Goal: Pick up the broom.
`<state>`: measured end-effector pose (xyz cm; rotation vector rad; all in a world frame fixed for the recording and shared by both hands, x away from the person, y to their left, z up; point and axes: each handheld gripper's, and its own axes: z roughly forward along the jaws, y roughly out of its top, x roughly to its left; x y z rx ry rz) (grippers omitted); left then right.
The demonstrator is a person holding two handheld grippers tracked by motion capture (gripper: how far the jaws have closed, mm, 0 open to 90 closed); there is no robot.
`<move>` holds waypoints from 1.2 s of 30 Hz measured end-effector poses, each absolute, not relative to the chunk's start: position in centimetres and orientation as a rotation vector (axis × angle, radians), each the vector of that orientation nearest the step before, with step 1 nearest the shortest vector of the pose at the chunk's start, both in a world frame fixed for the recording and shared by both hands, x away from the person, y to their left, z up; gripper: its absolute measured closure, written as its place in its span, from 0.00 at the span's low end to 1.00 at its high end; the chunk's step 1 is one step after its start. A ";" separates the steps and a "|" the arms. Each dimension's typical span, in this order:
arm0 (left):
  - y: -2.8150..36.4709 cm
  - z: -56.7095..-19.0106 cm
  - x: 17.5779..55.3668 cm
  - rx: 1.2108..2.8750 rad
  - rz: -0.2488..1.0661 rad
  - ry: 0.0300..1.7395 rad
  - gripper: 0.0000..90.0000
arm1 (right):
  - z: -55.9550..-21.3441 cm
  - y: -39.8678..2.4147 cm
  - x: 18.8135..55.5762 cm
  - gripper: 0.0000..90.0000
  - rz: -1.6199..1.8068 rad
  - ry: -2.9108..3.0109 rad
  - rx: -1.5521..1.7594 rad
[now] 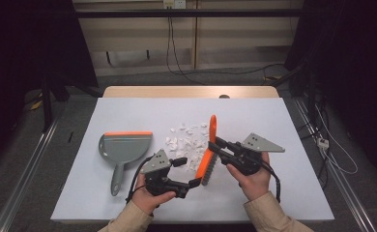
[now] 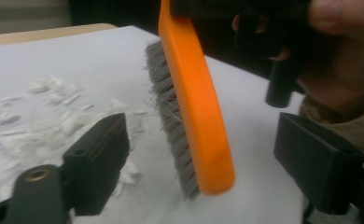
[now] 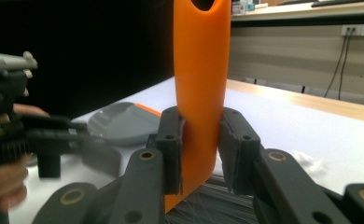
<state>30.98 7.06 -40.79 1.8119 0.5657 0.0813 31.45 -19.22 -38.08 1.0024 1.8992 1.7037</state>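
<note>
A: Status? 
B: Right gripper [image 3: 201, 156] clamps the orange hand brush [image 1: 208, 152] beside the paper scraps [image 1: 186, 140]; left gripper [image 2: 203, 163] brackets its tip, apparently untouching.
A: Advice?
B: Sweep low towards the dustpan [image 1: 123, 147].

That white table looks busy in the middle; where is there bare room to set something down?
The table is bare along its far edge and right side, and at the near left corner beside the dustpan. The middle is crowded: paper scraps, brush and both hand-held grippers.

No readable text, labels, or numbers anywhere.
</note>
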 end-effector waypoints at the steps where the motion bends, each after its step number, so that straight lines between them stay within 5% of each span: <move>1: 7.0 -40.8 31.0 1.815 0.075 0.571 0.22 | -38.0 -18.8 31.6 0.80 1.714 1.901 1.006; 7: 7.2 -41.5 31.4 1.881 0.129 0.648 0.44 | -37.1 -16.8 31.9 0.80 1.707 1.890 0.964; 12: 7.4 -41.7 31.3 1.937 0.201 0.694 0.75 | -36.9 -15.8 32.1 0.79 1.665 1.894 0.940; 19: 7.8 -41.4 31.0 1.934 0.284 0.734 0.78 | -37.0 -15.0 32.2 0.78 1.673 1.866 0.966; 26: 9.1 -40.8 31.3 1.849 0.337 0.805 0.78 | -37.2 -14.5 32.1 0.46 1.678 1.829 1.058; 34: 9.8 -40.9 31.7 1.815 0.398 0.850 0.78 | -38.7 -12.3 32.1 0.35 1.703 1.869 1.307; 36: 9.6 -41.0 31.7 1.827 0.421 0.844 0.78 | -39.0 -11.6 32.2 0.39 1.733 1.844 1.370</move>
